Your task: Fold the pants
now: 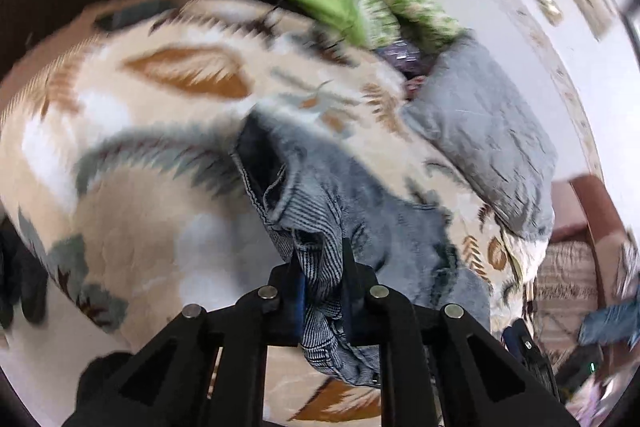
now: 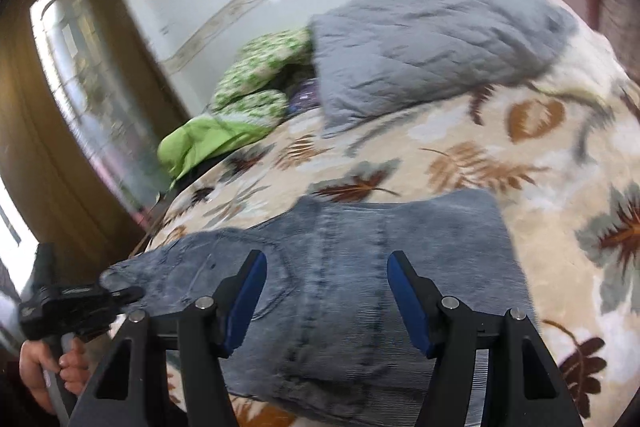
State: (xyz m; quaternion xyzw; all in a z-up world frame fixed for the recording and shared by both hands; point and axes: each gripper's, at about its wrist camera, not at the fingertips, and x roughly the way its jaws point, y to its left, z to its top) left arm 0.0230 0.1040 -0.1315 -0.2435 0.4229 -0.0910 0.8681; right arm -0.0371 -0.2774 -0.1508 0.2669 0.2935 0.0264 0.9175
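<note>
1. Bedroom scene: a bed covered by a cream blanket printed with brown and grey-green leaves point(image 2: 500, 163) fills both views, with a white wall and a patterned border strip behind it.
2. Faded blue denim pants point(image 2: 360, 267) lie spread flat on that blanket, seams running toward the right wrist camera; in the left wrist view the same pants point(image 1: 360, 227) rise off the bed in a bunched fold.
3. Left claw point(image 1: 322, 283) is pinched narrow on a gathered ridge of the denim, its black fingers pressing the cloth from both sides.
4. Right claw point(image 2: 326, 291) stands wide, its blue-padded fingers point(image 2: 248, 291) hovering over the flat denim with nothing gripped between them.
5. At the lower left of the right wrist view, a hand point(image 2: 44, 363) grips the handle of the other black tool.
6. Farther back lie a grey quilted pillow point(image 2: 432, 39), a green-and-white patterned cloth point(image 2: 260, 79) and a plain lime-green cloth point(image 2: 196, 143).
7. No brand, label or writing can be read; both views are motion-blurred.
</note>
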